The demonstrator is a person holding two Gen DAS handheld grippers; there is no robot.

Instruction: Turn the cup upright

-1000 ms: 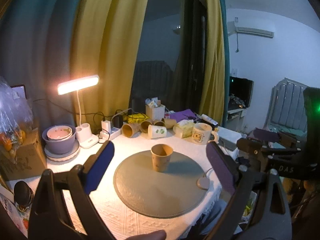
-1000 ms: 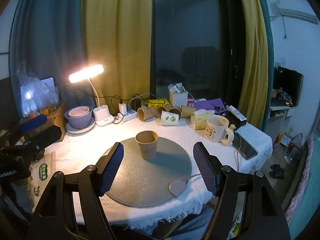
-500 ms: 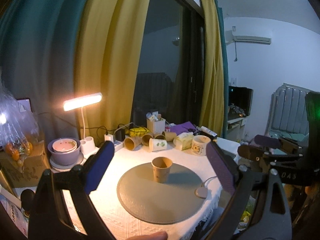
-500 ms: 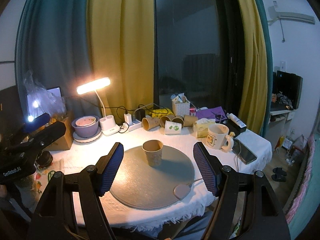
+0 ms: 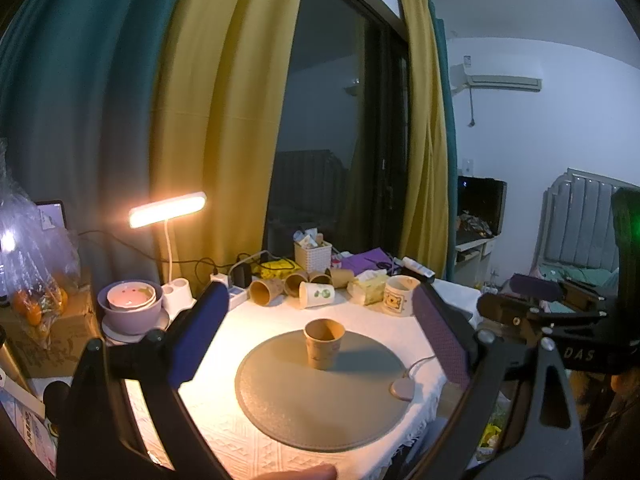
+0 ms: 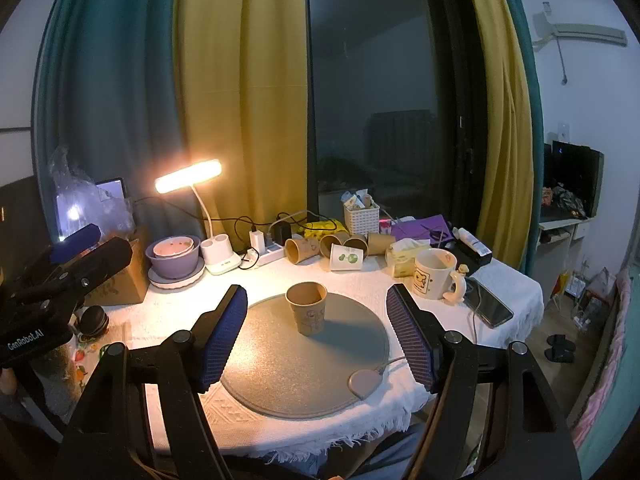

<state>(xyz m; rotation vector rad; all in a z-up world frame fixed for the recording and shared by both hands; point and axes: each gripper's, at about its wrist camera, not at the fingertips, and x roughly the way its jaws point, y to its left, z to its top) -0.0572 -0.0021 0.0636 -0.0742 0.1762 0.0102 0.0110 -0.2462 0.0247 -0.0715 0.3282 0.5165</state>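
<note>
Paper cup (image 6: pixel 307 307), tapered, upright on round grey mat (image 6: pixel 280 376).

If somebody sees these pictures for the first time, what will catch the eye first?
First the glowing desk lamp at the table's back left, the brightest thing in view. Next the brown paper cup, standing upright, mouth up, alone on the round grey mat in the middle. Both the left gripper and the right gripper hang open before the cup, touching nothing.
</note>
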